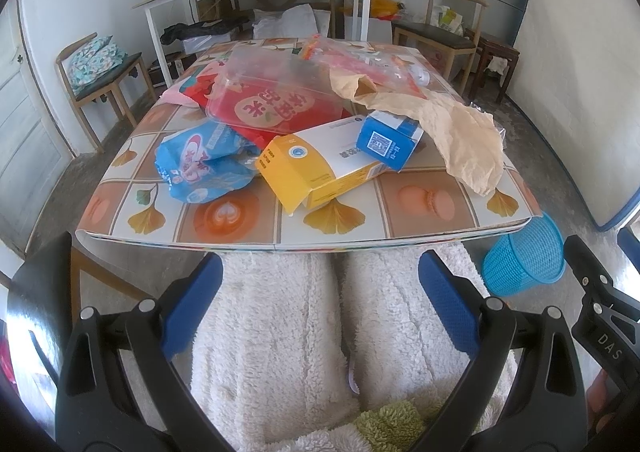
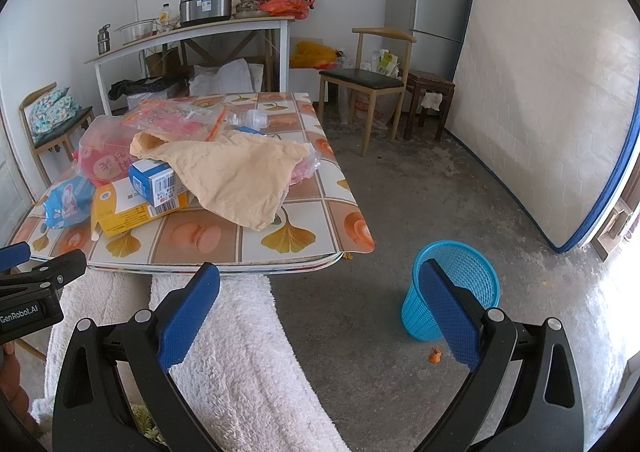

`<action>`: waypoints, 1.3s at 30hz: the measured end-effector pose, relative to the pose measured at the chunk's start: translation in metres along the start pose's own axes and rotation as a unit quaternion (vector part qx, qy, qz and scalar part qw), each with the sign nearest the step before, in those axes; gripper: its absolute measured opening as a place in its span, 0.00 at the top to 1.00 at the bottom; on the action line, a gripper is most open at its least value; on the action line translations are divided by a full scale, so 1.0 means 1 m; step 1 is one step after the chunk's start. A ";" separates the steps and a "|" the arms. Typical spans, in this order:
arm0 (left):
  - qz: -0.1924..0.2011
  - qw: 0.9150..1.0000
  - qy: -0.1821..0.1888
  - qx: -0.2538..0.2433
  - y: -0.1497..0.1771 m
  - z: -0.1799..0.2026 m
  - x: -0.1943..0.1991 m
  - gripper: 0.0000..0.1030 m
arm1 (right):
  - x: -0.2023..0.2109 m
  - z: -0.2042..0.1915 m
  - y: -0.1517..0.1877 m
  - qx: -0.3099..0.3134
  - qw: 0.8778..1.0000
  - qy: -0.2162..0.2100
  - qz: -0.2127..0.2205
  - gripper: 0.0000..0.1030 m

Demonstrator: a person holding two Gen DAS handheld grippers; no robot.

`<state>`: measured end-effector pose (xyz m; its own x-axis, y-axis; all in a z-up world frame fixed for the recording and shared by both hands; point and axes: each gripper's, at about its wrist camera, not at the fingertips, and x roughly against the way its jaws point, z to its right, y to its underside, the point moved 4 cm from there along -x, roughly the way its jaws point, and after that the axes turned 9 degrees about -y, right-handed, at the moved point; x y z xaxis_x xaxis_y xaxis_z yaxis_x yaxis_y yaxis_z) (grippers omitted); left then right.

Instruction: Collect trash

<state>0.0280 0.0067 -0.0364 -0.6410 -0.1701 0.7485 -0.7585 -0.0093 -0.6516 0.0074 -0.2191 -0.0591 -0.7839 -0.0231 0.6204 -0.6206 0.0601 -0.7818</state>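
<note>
Opening step of trash collection; nothing yet picked up.

Left tool (image 1: 320, 304): spread wide, empty, held low over a fleecy white lap, short of the near edge of the worktop (image 1: 432, 230). Right tool (image 2: 320, 316): likewise spread wide and empty, beside the left one, aimed partly at the floor to the right of the worktop.

Trash, left to right on the worktop: crumpled blue wrapper (image 1: 200, 164) near the left front; yellow-and-white carton (image 1: 316, 168) at centre front, one end flap hanging open toward the edge; behind these, a red packet under a clear plastic lid (image 1: 276, 100); small blue box (image 1: 386, 142) resting on the carton; crumpled tan paper (image 1: 460, 128) draped over the blue box and trailing toward the right front corner; clear bags with red and orange print (image 1: 360, 60) at the back.

Receptacle: blue mesh basket (image 2: 452, 288) upright on the floor, to the right of the worktop and well apart from the pile; appears empty. Small orange scrap (image 2: 434, 356) on the floor just beside it.

Probable next move: reach forward over the edge to the nearest item, likely the carton or the wrapper. Carton: stiff, suited to a pinch across its thin sides. Wrapper and paper: limp, calling for a bite on a raised fold. Then carry rightward and release above the basket.
</note>
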 end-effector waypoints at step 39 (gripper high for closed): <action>0.003 0.999 0.003 0.041 -0.004 -0.041 -0.008 0.08 | -0.016 -0.029 -0.018 0.030 0.999 -0.027 0.007 0.06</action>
<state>0.0315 0.0484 -0.0345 -0.6458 -0.1654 0.7454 -0.7429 -0.0894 -0.6634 0.0318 -0.1906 -0.0537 -0.7915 -0.0763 0.6063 -0.6082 0.0014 -0.7938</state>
